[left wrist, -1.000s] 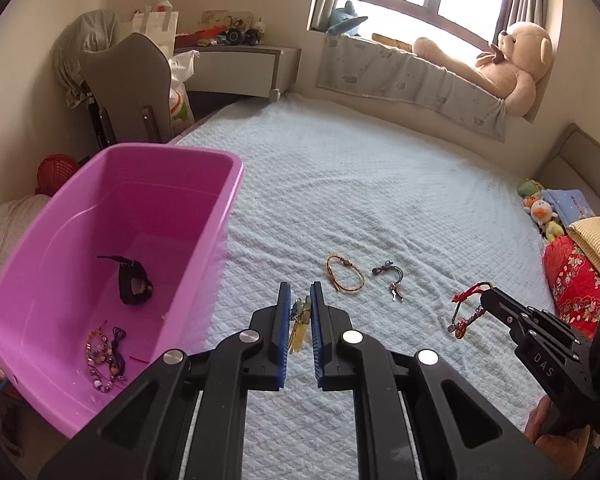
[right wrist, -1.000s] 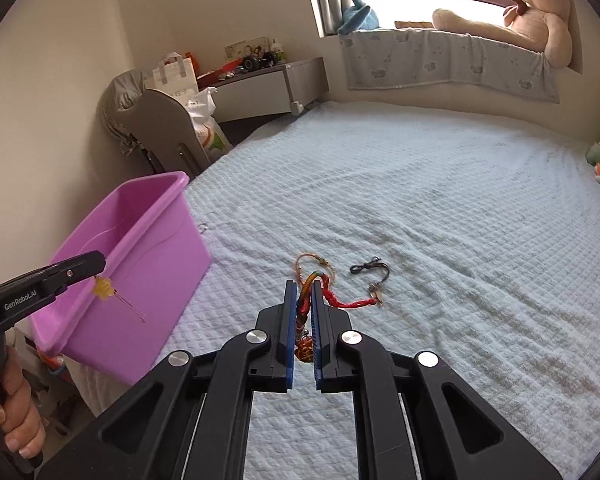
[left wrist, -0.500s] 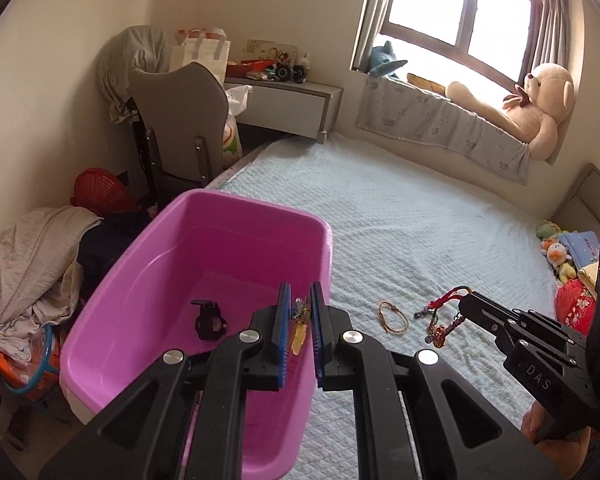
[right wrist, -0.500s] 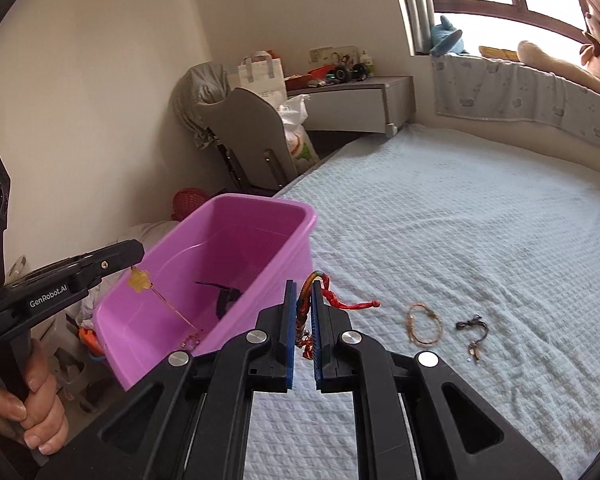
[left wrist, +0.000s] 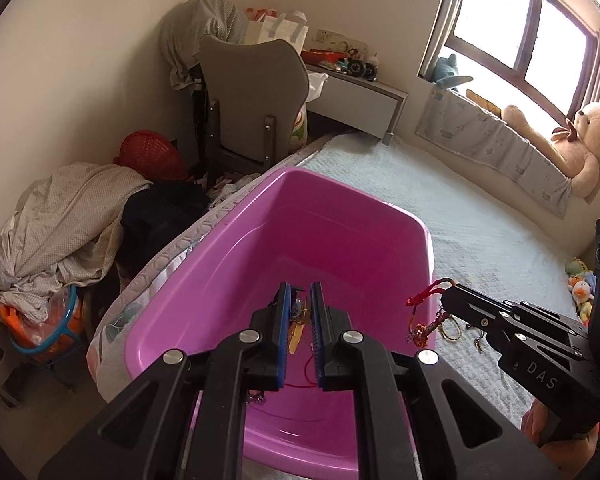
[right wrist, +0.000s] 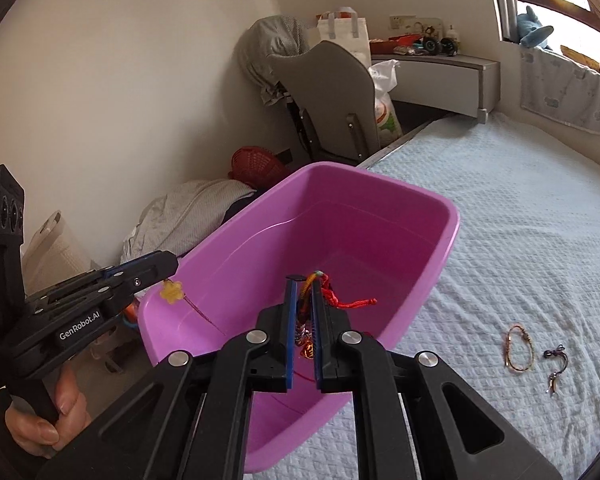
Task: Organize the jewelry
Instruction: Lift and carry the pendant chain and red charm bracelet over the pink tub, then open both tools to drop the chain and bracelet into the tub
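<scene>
We had both grippers over the pink plastic tub (right wrist: 440, 256), open bed beyond its rim. Left gripper (left wrist: 300, 334) pinched a yellow flower-charm cord (right wrist: 172, 291), right gripper (right wrist: 304, 322) a red braided bracelet (right wrist: 350, 303); both hung lengthwise down.

Cream walls (left wrist: 100, 60), grey chair (left wrist: 252, 92), bright window (left wrist: 520, 28), quilted bed (left wrist: 480, 232)

Your purple-pink plastic tub (right wrist: 440, 248) sits on a pale blue waffle-textured bedspread (right wrist: 520, 208). At your right gripper's twelve o'clock hangs a red knotted cord bracelet (right wrist: 350, 302) with rainbow threads; the left's charm (right wrist: 172, 291) is yellow, flower-shaped.
</scene>
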Tool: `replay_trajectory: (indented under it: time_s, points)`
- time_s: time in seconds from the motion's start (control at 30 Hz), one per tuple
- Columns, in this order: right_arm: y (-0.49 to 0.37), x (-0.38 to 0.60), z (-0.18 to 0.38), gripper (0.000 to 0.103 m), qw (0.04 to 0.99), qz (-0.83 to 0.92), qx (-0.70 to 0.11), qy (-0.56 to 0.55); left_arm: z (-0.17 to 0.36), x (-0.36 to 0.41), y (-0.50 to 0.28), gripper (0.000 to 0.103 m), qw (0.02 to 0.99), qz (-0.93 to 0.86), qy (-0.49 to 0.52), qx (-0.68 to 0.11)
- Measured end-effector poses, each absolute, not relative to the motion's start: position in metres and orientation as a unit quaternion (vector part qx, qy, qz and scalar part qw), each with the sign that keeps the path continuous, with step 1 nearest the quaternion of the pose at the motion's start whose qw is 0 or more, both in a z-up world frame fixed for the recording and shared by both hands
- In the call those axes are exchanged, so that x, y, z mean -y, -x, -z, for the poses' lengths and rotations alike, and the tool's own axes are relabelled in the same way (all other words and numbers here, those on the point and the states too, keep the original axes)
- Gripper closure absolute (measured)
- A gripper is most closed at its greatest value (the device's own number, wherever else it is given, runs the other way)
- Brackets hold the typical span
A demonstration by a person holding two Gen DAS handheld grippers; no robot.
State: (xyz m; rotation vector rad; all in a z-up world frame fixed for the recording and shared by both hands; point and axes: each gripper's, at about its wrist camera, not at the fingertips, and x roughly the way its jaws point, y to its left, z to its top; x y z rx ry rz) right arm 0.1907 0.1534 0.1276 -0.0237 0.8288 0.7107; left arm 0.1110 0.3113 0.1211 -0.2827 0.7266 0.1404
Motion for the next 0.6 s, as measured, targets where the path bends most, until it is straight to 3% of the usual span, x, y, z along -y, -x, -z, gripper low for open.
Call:
replay_trajectory:
  time_s: [0.6]
  points:
    - [-0.234, -0.212, -0.063, 0.096, 0.817, -0.297, -0.485, 0.093, -0.049, -0.327, -0.150, 0.092, 0.869, -0.106, 0.146, -0.461]
